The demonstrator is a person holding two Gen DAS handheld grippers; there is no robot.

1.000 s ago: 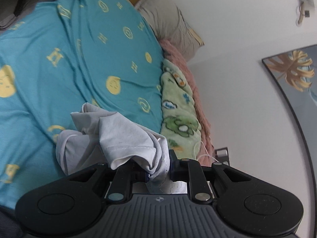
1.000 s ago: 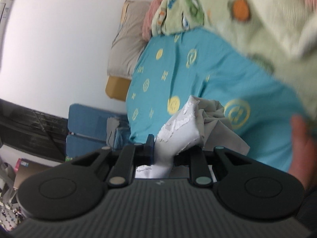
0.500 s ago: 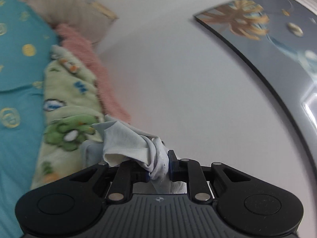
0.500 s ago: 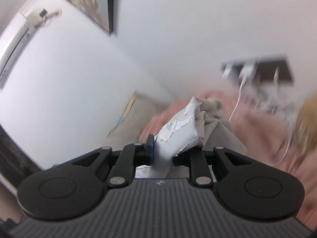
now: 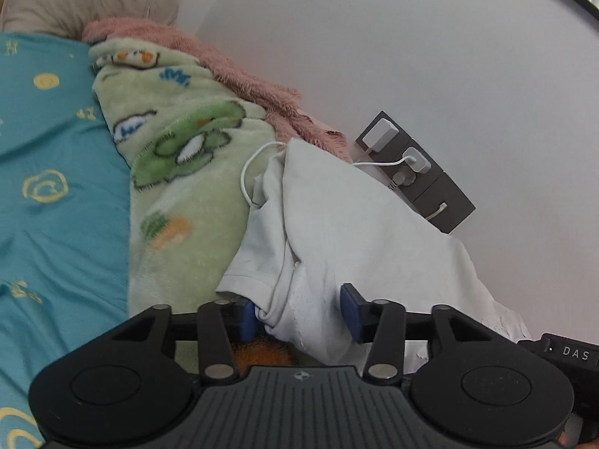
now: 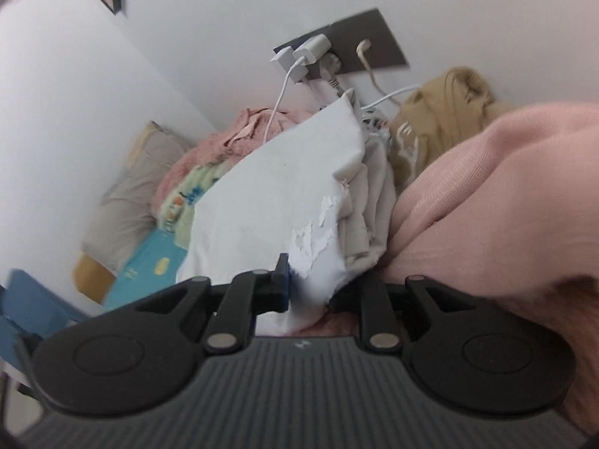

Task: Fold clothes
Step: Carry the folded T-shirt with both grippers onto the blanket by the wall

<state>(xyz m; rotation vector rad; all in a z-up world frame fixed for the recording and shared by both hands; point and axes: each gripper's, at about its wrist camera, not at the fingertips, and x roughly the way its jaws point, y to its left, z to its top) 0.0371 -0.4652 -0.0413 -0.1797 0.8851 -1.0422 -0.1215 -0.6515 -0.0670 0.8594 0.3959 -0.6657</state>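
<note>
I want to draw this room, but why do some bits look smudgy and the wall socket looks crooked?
Right wrist view: motion blur smears the pink sleeve and blue sheet; the white garment stays fairly sharp. Left wrist view: sharper; only the green blanket goes soft low down. In both, the fisheye lens bends and tilts the socket panel, and the light is soft, without glare.

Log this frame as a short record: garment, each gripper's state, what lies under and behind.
garment: white shirt, bunched, laid on the bedding by the wall
left gripper: jaws open, cloth between them
right gripper: jaws open, cloth between them
under: green blanket, pink blanket
behind: wall socket panel with white chargers
beside: tan garment
</note>
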